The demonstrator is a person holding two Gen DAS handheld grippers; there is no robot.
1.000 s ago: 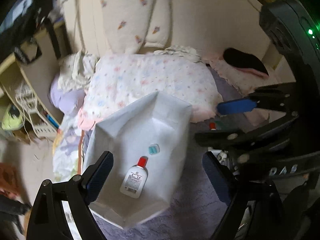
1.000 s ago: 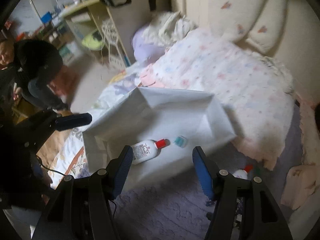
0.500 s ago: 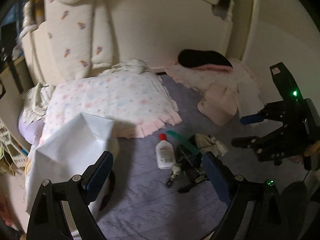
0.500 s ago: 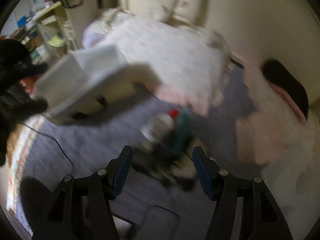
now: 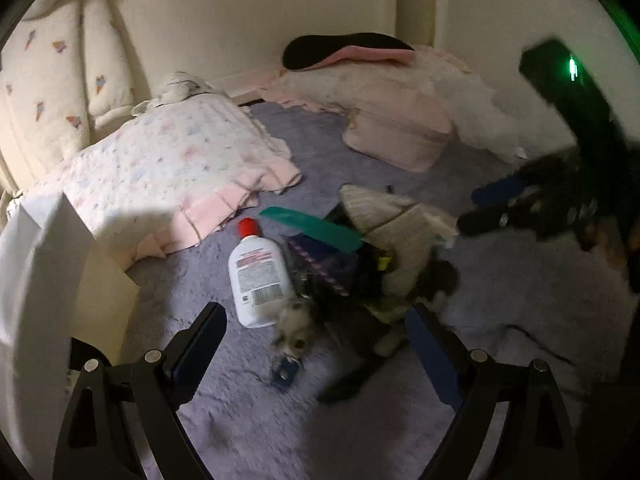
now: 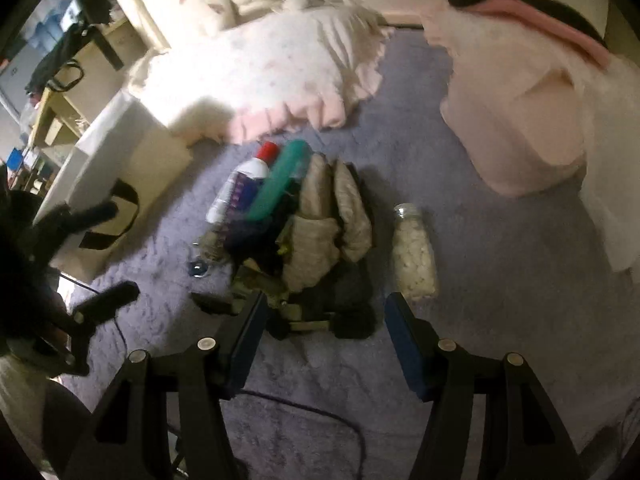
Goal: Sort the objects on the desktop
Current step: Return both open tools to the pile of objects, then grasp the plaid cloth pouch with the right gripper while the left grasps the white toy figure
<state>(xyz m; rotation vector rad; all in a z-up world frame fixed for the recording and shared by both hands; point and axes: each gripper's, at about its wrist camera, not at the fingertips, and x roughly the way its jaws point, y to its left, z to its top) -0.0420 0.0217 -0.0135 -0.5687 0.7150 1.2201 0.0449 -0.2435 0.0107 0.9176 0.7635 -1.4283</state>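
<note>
A heap of small objects lies on a purple bedspread [image 5: 360,420]. It holds a white bottle with a red cap [image 5: 258,276] [image 6: 244,178], a green flat comb-like piece [image 5: 316,229] [image 6: 278,184], beige gloves [image 6: 332,216] [image 5: 394,216], dark straps and a furry keyring [image 5: 294,328]. A clear jar of white pills [image 6: 414,254] lies to the right of the heap. My left gripper [image 5: 316,348] hovers open over the keyring. My right gripper [image 6: 322,336] hangs open above the heap's near edge, with nothing between its fingers. In the left wrist view the right gripper [image 5: 496,208] shows blurred at the right.
A white open bag [image 5: 36,280] [image 6: 116,152] stands at the left. A floral pink-edged pillow [image 5: 168,176] lies behind the heap, and a pink cushion [image 5: 400,132] sits at the back right. A black cable [image 6: 320,416] runs across the bedspread.
Both grippers swung from above the white bag, rightward and down, to the heap on the purple bedspread. The pill jar has come into the right wrist view. Both stayed open.
</note>
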